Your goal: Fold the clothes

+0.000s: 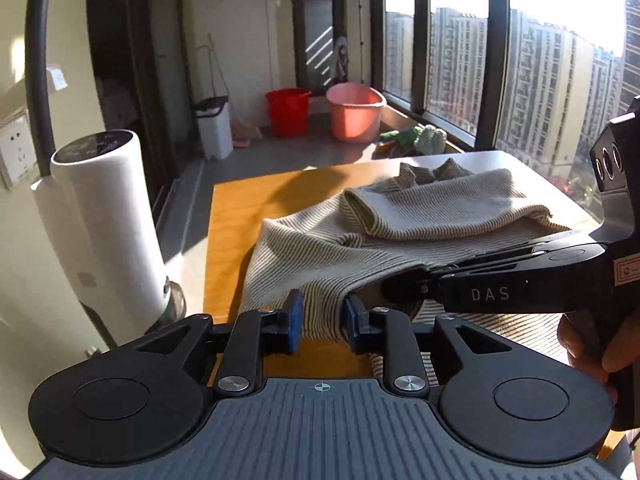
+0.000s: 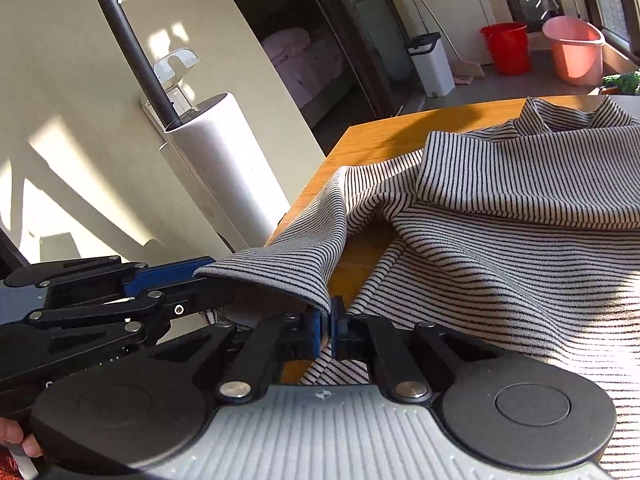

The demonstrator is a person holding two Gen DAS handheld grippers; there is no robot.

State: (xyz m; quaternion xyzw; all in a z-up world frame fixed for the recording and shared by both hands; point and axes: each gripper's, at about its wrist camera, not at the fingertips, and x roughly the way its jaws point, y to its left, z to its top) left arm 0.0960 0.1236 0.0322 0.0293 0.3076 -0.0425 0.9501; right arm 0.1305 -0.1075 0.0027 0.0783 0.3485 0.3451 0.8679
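Observation:
A striped beige knit top [image 1: 440, 208] [image 2: 520, 184] lies partly folded on the wooden table [image 1: 248, 208] [image 2: 384, 128], collar at the far end. One sleeve reaches toward the table's near left corner, and its cuff [image 2: 272, 276] is lifted off the wood. My right gripper [image 2: 330, 328] is shut on the cuff's edge; in the left wrist view it [image 1: 390, 286] reaches in from the right. My left gripper [image 1: 324, 322] [image 2: 216, 280] stands open, with the same cuff hanging between its blue pads.
A white cylindrical appliance [image 1: 108, 216] [image 2: 224, 160] stands on the floor left of the table. Farther back are a white bin [image 1: 214, 126], a red bucket [image 1: 287, 112] and a pink basin [image 1: 355, 112]. Large windows run along the right. A hand [image 1: 592, 344] holds the right gripper.

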